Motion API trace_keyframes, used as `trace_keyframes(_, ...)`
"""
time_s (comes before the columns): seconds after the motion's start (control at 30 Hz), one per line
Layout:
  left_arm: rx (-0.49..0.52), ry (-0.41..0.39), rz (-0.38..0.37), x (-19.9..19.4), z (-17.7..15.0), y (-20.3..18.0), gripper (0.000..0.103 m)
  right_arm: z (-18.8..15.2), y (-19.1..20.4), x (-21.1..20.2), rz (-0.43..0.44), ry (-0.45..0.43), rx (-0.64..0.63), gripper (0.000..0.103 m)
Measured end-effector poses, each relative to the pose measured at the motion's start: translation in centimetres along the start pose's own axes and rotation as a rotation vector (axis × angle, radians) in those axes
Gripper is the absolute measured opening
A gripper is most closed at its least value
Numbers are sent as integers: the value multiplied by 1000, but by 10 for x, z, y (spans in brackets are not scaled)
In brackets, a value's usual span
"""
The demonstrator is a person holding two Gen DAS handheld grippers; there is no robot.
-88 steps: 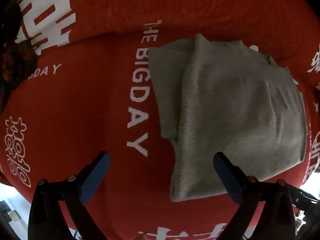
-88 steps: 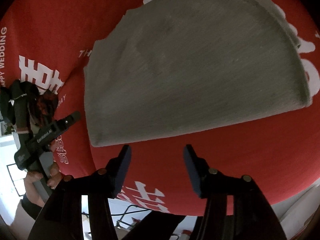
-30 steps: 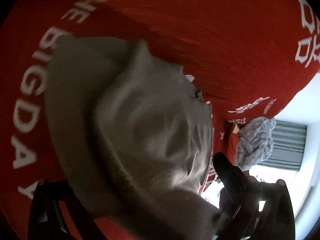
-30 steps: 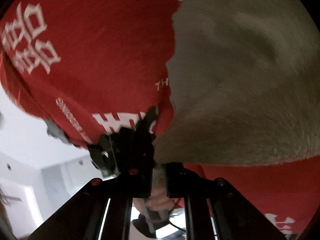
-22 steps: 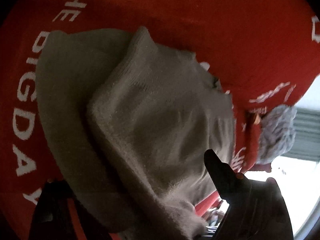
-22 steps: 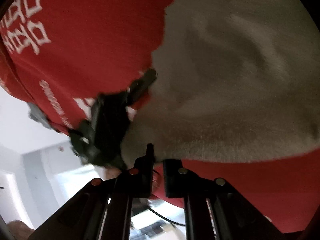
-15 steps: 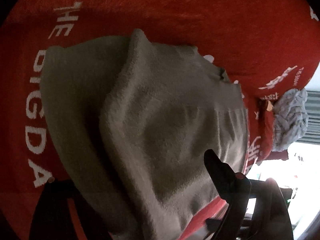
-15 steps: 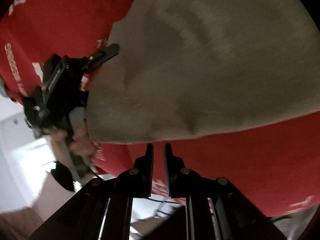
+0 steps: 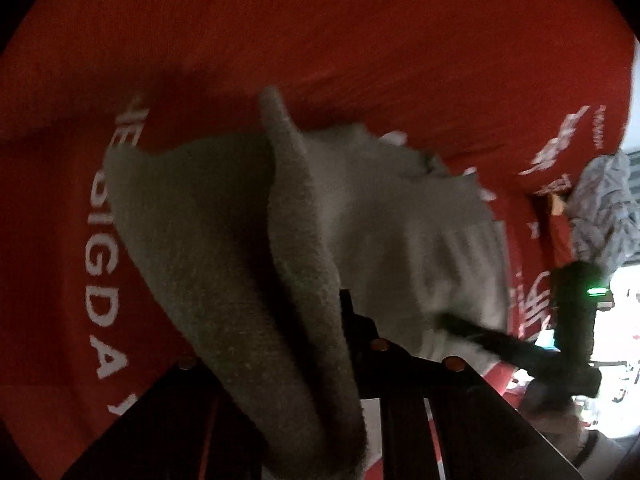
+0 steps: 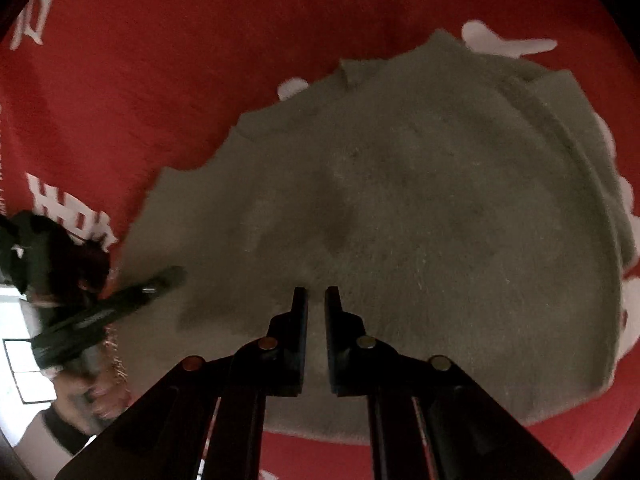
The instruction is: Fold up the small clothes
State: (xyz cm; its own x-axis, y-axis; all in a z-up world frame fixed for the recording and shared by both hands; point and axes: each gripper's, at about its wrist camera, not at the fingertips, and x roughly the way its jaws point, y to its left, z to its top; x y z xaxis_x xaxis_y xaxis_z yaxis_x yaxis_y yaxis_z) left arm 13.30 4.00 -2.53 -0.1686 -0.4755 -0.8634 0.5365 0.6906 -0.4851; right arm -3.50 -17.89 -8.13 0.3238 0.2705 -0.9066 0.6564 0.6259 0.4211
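left jaws clamped on grey garment (image 9: pixel 224 240), red cloth (image 9: pixel 360 32) beneath

Grey garment (image 10: pixel 420 208) on red cloth (image 10: pixel 160 60)

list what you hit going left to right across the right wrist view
Left gripper reaching in from the left edge → white print on the red cloth → grey folded garment, with the right gripper over its near part → white print at the right edge.

A red cloth (image 9: pixel 360 40) with white lettering (image 9: pixel 100 264) covers the surface.
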Motion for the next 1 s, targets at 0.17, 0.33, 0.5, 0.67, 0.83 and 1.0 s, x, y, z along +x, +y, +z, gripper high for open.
trace_keyframes(0.17, 58, -46, -62, -21, 10, -46, 16, 0, -4, 12, -15, -2, -67, 4)
trace_keyframes(0.33, 128, -50, -120, -21, 21, -109, 16, 3, -20, 9, 86, 17, -25, 4)
trace_keyframes(0.5, 225, -23, -118, 2, 29, -186, 16, 1, -65, -20, 198, -4, 117, 5)
trace_keyframes(0.67, 323, 42, -25, 60, 26, -255, 16, -4, -127, -60, 278, -87, 240, 7)
trace_keyframes(0.83, 399, 157, 136, 127, 10, -275, 16, -10, -178, -54, 375, -70, 366, 9)
trace_keyframes(1.0, 501, 160, 239, 129, 1, -295, 17, -12, -195, -45, 436, -66, 390, 9)
